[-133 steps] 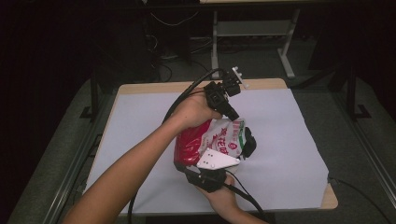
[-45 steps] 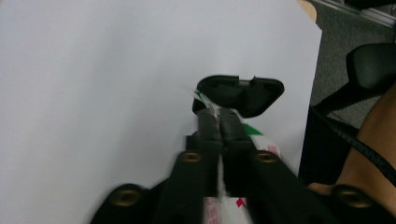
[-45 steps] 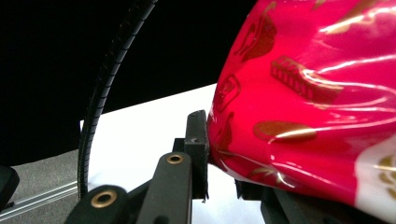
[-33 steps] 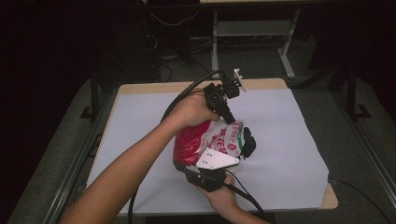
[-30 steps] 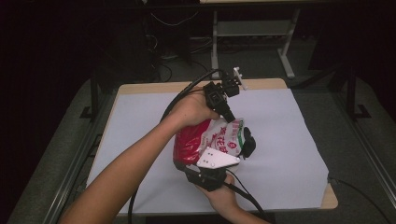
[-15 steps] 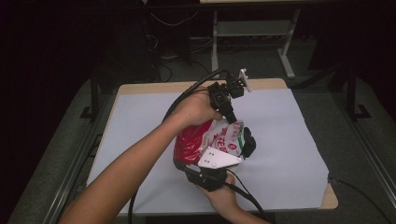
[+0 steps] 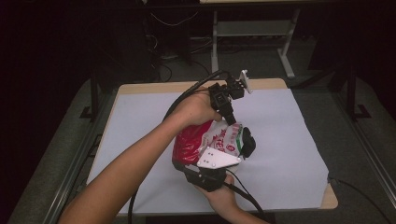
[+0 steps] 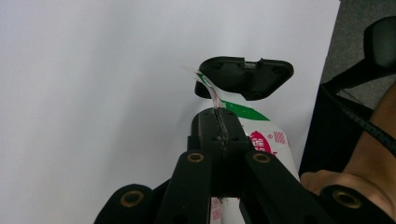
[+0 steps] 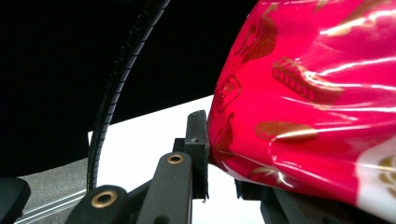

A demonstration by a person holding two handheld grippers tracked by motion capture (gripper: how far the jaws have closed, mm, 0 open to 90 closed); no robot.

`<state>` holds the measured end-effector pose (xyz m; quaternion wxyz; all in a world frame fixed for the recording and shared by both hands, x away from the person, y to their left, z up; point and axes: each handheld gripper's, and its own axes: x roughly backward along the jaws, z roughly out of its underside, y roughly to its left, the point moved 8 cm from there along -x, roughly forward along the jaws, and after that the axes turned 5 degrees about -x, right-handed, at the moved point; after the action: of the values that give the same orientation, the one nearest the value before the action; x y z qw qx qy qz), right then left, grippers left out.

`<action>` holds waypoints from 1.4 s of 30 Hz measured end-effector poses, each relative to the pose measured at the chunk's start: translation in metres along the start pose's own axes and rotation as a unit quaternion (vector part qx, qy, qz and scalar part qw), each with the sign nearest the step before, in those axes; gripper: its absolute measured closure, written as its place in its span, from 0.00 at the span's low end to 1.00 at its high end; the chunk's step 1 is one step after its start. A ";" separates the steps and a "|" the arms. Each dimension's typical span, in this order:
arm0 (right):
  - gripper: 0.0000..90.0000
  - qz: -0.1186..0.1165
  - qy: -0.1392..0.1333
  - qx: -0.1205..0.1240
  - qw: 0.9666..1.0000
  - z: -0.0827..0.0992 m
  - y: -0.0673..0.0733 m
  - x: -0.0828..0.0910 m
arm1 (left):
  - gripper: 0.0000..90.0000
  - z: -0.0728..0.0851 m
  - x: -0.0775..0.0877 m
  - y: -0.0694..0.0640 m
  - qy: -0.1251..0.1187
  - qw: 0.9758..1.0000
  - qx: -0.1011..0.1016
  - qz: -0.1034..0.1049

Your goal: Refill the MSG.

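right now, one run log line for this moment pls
left gripper: shut on snack bag top edge | right gripper: shut on snack bag lower end | bag: held up over white table sheet

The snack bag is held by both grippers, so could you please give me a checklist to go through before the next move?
1. Left gripper shut on the top seam of the snack bag: ok.
2. Right gripper clamped on the bag's red lower part: ok.
3. Bag over the white table cover, away from its edges: ok.
4. Cables free of the jaws: ok.
5. Seam already torn open: cannot tell.
6. Bag lifted off the table or resting on it: cannot tell.
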<state>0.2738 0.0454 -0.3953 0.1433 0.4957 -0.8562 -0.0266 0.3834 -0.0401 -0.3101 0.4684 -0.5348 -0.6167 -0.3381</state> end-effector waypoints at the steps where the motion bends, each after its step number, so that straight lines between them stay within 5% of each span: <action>1: 0.86 0.000 -0.001 0.000 1.000 0.000 0.000 0.000 | 1.00 0.000 -0.001 0.000 0.002 1.000 -0.001 0.000; 42: 0.86 0.000 -0.004 -0.001 1.000 -0.003 -0.001 0.001 | 1.00 -0.003 0.000 0.002 0.004 1.000 0.004 0.001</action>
<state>0.2754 0.0446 -0.3927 0.1403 0.4953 -0.8568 -0.0299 0.3858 -0.0423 -0.3091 0.4729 -0.5321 -0.6157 -0.3378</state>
